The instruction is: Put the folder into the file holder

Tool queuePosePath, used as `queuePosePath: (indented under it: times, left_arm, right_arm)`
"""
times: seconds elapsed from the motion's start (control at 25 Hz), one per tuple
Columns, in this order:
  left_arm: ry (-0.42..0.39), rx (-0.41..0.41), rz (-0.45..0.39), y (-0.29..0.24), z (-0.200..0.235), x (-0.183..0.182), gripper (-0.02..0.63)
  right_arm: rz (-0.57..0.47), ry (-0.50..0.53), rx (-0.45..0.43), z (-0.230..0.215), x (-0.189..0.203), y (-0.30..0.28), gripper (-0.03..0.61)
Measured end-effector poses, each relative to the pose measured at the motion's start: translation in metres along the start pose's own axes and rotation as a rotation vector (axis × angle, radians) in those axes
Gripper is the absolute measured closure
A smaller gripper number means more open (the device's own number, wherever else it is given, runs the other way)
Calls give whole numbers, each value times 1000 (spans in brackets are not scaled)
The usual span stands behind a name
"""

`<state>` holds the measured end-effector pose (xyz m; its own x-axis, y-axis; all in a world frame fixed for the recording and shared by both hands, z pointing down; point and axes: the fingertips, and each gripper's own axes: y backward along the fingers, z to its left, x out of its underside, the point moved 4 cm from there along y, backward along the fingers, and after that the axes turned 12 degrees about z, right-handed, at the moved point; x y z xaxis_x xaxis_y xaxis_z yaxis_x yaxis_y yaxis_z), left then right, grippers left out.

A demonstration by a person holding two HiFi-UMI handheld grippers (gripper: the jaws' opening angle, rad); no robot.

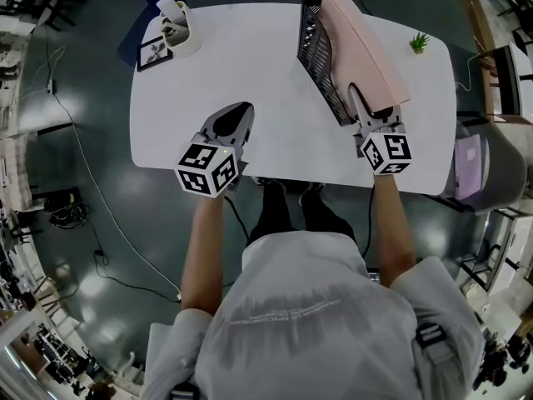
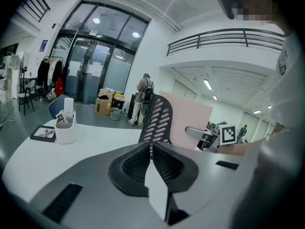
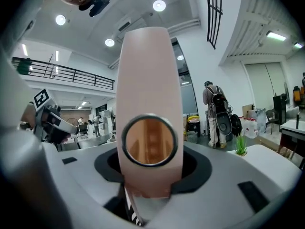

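Pale pink lever-arch folder (image 1: 366,48) with a metal-ringed finger hole in its spine: stands tilted on the right half of the table, pressed against a black mesh file holder (image 1: 321,52). The mesh wall shows along its left flank. It appears to sit inside the holder, though the head view does not show its lower edge clearly.

Right gripper (image 1: 361,111): at the folder's near end, spine between the jaws. Jaws parted, a dark gap showing on each side of the spine; released, not clamping.

Left gripper (image 1: 241,111): over bare table, well apart from the folder, jaws clenched together on nothing.

Round white table (image 1: 250,65). Far left: white desk organiser (image 1: 179,27), small dark picture frame (image 1: 154,52) just beside it. Far right edge: small green plant (image 1: 419,42).
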<state>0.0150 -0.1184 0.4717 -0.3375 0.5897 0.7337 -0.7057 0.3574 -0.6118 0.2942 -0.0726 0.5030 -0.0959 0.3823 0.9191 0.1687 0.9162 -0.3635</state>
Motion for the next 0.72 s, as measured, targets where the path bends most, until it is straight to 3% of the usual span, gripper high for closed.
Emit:
queuePosePath:
  times: [0.32, 0.72]
  left_arm:
    - [-32, 30, -32, -4, -18, -19, 584]
    - [-134, 118, -110, -7, -40, -66, 584]
  right_arm:
    - [-8, 44, -14, -2, -19, 31, 338]
    - [-109, 30, 36, -11, -78, 107, 323]
